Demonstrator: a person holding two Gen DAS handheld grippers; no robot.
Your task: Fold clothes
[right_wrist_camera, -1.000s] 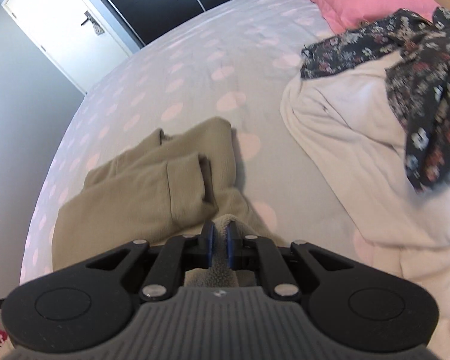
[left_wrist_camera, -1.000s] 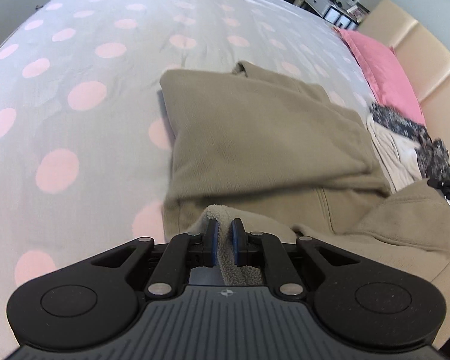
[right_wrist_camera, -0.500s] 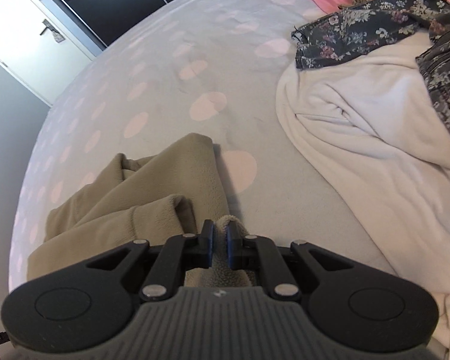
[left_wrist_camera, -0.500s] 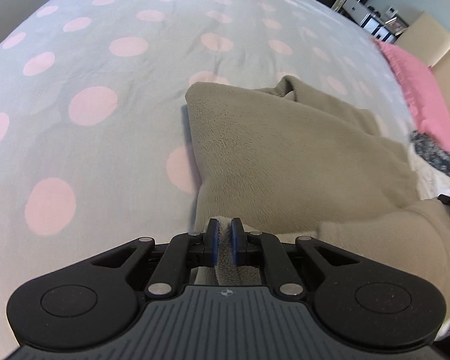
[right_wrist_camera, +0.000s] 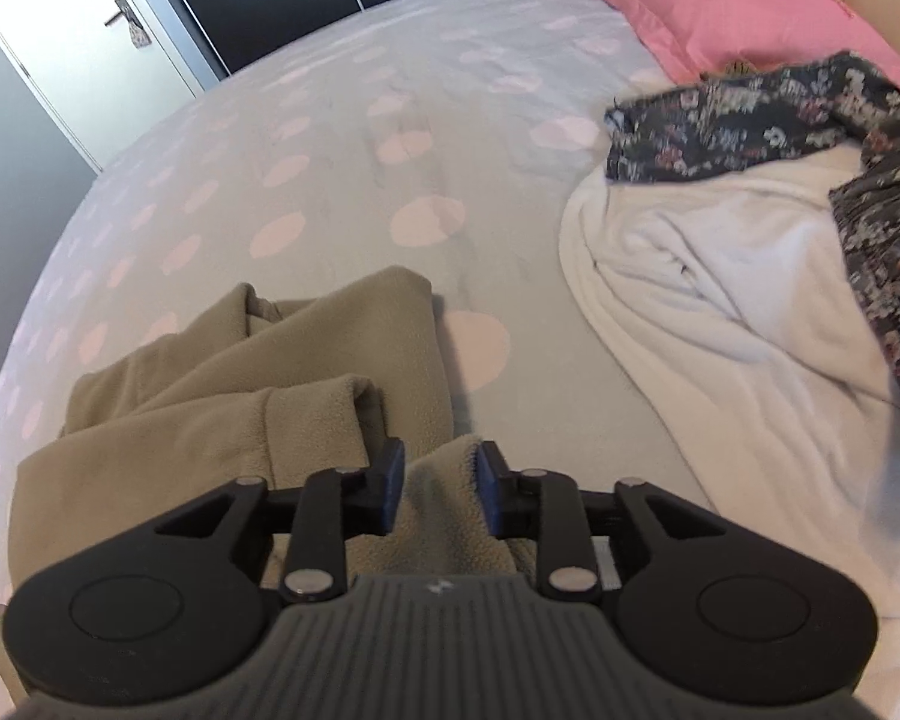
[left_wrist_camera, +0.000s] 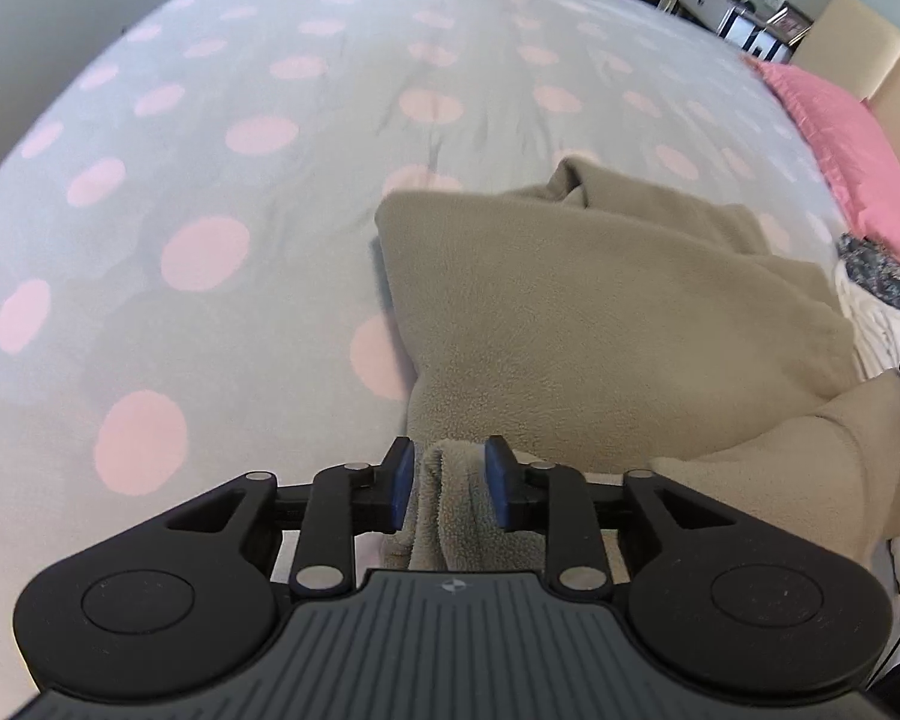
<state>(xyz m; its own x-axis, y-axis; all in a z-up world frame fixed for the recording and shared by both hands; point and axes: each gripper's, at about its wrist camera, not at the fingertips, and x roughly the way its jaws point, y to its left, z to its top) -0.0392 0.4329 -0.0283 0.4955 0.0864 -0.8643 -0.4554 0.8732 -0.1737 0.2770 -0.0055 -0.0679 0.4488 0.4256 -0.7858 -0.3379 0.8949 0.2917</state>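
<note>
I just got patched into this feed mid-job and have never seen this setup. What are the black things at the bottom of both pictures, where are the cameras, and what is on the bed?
There is no robot here. A person carries a two-finger gripper in each hand, and a wide-angle camera on each looks forward along its fingers.

One picture is from the left gripper, the other from the right gripper. Both sit over a tan fleece garment, partly folded on a grey bedspread with pink dots. Both sets of jaws are opening, with a bunch of fleece between the pads, so they are letting go.

Further off lie a white garment, a dark floral garment and a pink pillow.
</note>
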